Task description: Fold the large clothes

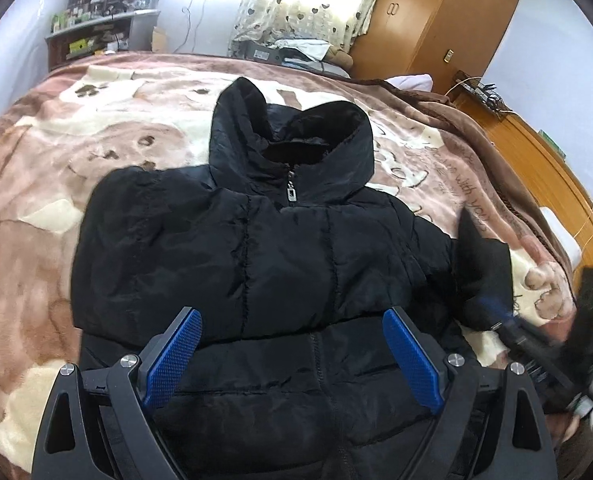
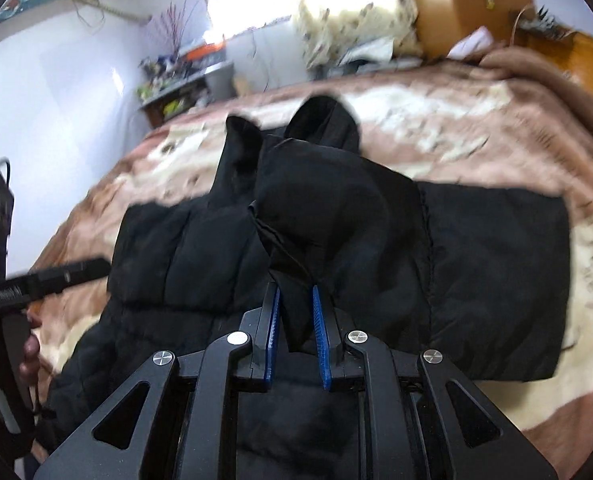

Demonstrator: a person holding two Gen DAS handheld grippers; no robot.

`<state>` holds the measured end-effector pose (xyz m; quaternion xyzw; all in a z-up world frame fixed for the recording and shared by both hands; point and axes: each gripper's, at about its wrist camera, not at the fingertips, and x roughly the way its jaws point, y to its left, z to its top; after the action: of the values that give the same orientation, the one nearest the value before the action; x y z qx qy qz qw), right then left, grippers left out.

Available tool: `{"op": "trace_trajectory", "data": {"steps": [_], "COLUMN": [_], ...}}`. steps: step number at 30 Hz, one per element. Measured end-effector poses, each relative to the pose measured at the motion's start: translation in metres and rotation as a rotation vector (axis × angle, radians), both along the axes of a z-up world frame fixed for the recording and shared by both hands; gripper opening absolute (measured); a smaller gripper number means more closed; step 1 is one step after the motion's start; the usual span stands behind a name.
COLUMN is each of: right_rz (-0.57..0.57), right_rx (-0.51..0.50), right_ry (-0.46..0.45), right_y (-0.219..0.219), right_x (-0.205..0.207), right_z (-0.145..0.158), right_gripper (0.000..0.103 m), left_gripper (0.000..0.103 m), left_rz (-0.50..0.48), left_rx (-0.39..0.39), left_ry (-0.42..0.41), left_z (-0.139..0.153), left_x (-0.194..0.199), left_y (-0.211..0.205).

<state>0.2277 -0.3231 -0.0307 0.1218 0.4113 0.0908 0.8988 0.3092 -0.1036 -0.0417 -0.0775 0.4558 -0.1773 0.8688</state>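
Across the middle of both frames, the black jacket [image 1: 280, 248] lay zipped on the blanket [image 1: 56, 168]. Low in its view, the right gripper [image 2: 296, 320] pinched a sleeve [image 2: 320, 208]; the left gripper [image 1: 292, 356] hovered agape. Carrying that sleeve flat across the chest would likely keep the fold neat.

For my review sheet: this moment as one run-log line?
step: folding sleeve in | left gripper: open above jacket | right gripper: shut on sleeve | jacket: zipped, flat on blanket
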Motion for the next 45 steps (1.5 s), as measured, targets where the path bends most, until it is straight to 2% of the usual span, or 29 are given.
{"op": "trace_trajectory", "data": {"steps": [4, 7, 8, 9, 13, 17, 20, 24, 30, 33, 34, 35, 36, 37, 41, 45], "right_rz": [0.015, 0.011, 0.002, -0.011, -0.050, -0.140, -0.182, -0.206, -0.256, -0.262, -0.262, -0.264, -0.265, -0.265, -0.264, -0.269], "right_rx": [0.032, 0.058, 0.059, 0.061, 0.064, 0.036, -0.014, -0.140, -0.162, -0.145, -0.137, -0.133, -0.130, -0.124, -0.111, -0.101], "right_ry": [0.043, 0.041, 0.040, 0.042, 0.021, 0.010, -0.014, -0.038, -0.046, -0.044, -0.041, -0.038, -0.036, -0.034, -0.034, -0.044], "right_y": [0.000, -0.008, -0.012, -0.017, -0.036, -0.060, -0.072, -0.076, -0.085, -0.084, -0.084, -0.083, -0.082, -0.082, -0.077, -0.073], "right_x": [-0.003, -0.010, -0.012, -0.016, -0.039, -0.068, -0.095, -0.127, -0.144, -0.147, -0.148, -0.148, -0.147, -0.146, -0.145, -0.144], "right_z": [-0.015, -0.013, -0.011, -0.009, 0.007, 0.016, 0.023, 0.031, 0.029, 0.026, 0.025, 0.024, 0.023, 0.023, 0.024, 0.028], "right_gripper": [0.020, 0.034, 0.043, 0.046, 0.048, 0.048, 0.048, 0.048, 0.049, 0.049, 0.049, 0.049, 0.049, 0.049, 0.049, 0.049], "left_gripper": [0.093, 0.093, 0.093, 0.093, 0.093, 0.093, 0.093, 0.093, 0.092, 0.065, 0.048, 0.037, 0.030, 0.016, 0.008, 0.007], "left_rz": [-0.020, -0.056, -0.065, -0.071, -0.116, -0.196, -0.225, -0.203, -0.149, -0.179, -0.181, -0.177, -0.174, -0.174, -0.175, -0.178], "left_rx": [-0.012, -0.007, -0.011, -0.013, -0.005, -0.056, -0.028, -0.011, -0.007, 0.047, 0.049, 0.055, 0.062, 0.059, 0.016, -0.014], "left_ry": [0.023, 0.025, 0.029, 0.034, 0.069, 0.147, 0.153, 0.169, 0.264, 0.247, 0.248, 0.246, 0.238, 0.227, 0.224, 0.192], "left_z": [-0.007, -0.010, -0.011, -0.012, -0.022, -0.036, -0.046, -0.059, -0.091, -0.094, -0.094, -0.094, -0.092, -0.090, -0.078, -0.059], "left_x": [0.002, 0.002, 0.003, 0.004, 0.008, 0.015, 0.019, 0.030, 0.047, 0.044, 0.044, 0.042, 0.042, 0.041, 0.038, 0.032], "left_y": [-0.013, -0.030, -0.035, -0.040, -0.067, -0.104, -0.134, -0.155, -0.173, -0.186, -0.187, -0.188, -0.187, -0.186, -0.178, -0.165]}}
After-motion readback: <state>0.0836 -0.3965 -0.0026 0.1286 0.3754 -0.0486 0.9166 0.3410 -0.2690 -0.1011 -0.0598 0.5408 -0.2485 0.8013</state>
